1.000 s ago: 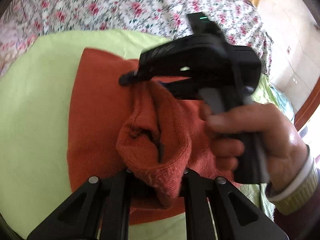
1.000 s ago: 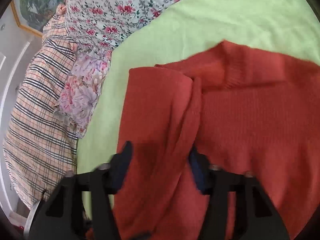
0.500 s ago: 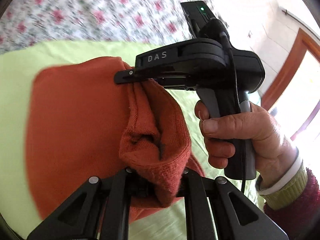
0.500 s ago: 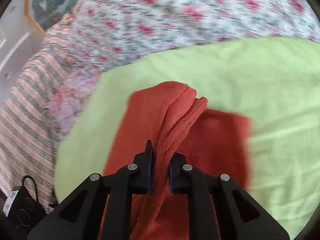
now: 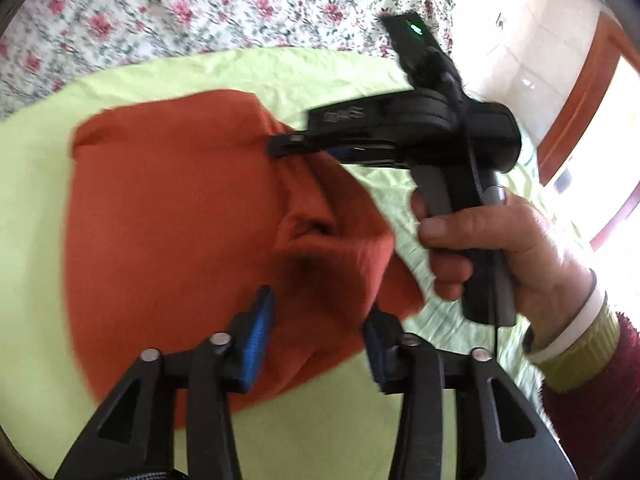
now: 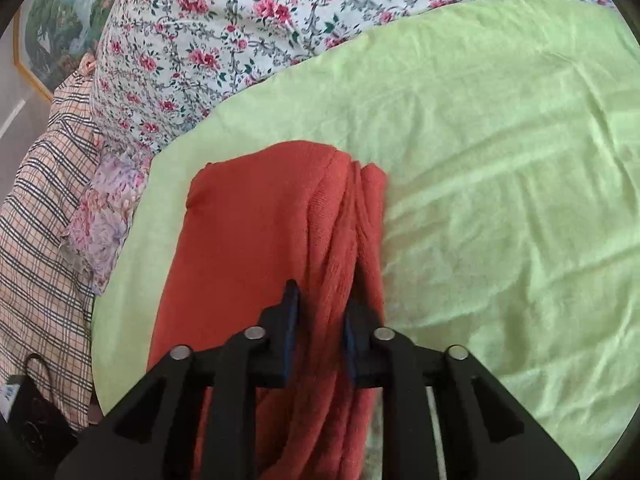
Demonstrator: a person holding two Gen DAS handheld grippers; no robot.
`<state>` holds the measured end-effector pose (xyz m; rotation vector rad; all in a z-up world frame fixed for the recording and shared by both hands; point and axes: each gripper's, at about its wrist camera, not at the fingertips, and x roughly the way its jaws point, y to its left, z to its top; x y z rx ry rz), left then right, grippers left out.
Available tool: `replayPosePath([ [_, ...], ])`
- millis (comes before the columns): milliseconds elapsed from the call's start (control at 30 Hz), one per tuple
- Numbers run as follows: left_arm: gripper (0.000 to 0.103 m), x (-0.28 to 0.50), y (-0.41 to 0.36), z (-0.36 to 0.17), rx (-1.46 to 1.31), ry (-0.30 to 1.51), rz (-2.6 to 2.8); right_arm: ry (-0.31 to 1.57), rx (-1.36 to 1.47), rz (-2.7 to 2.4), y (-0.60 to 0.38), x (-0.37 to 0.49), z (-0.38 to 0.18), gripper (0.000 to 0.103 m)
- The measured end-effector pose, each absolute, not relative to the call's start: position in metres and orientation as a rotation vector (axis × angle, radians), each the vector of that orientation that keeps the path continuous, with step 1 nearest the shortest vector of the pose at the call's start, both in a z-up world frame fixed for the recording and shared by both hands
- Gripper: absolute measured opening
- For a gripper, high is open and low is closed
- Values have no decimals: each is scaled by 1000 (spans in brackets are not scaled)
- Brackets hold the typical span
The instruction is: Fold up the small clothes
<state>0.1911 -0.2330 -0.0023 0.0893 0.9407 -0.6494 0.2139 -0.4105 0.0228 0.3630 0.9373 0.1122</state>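
Note:
An orange knit sweater (image 5: 168, 216) lies folded on the light green sheet (image 5: 48, 184). My left gripper (image 5: 318, 340) hovers over its near fold. Its jaws are opening, and the blue pads stand clear of the bunched knit that lies between them. In the left wrist view my right gripper (image 5: 280, 147), held by a hand (image 5: 492, 240), reaches in from the right to the far end of the same fold. In its own view the right gripper (image 6: 320, 324) has a ridge of sweater (image 6: 248, 232) filling the gap between its pads. Those jaws are opening but still touch the cloth.
A floral quilt (image 6: 224, 28) covers the bed beyond the green sheet (image 6: 500, 168). A plaid cloth (image 6: 36, 216) and a small flowered cloth (image 6: 104, 216) lie at the left, with a black object (image 6: 28, 420) at the lower left. A wooden door frame (image 5: 576, 92) stands at right.
My left jaws have opened and let the bunched knit drop. The right jaws, pinched tight on the fold before, stand wider. The sweater's folded half has come down flatter on the sheet.

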Motion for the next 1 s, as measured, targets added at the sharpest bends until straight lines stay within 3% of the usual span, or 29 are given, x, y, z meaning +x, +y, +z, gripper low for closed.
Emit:
replayPosePath([
  [67, 61, 185, -219, 4, 119, 930, -593, 927, 376, 98, -411, 203, 24, 39],
  [233, 71, 175, -182, 8, 190, 924, -405, 894, 377, 77, -407, 172, 33, 66],
  [433, 80, 194, -139, 12, 189, 928, -249, 889, 390, 83, -399, 146, 37, 72],
  [1000, 84, 213, -105, 21, 204, 888, -86, 914, 398, 81, -387, 135, 26, 75],
])
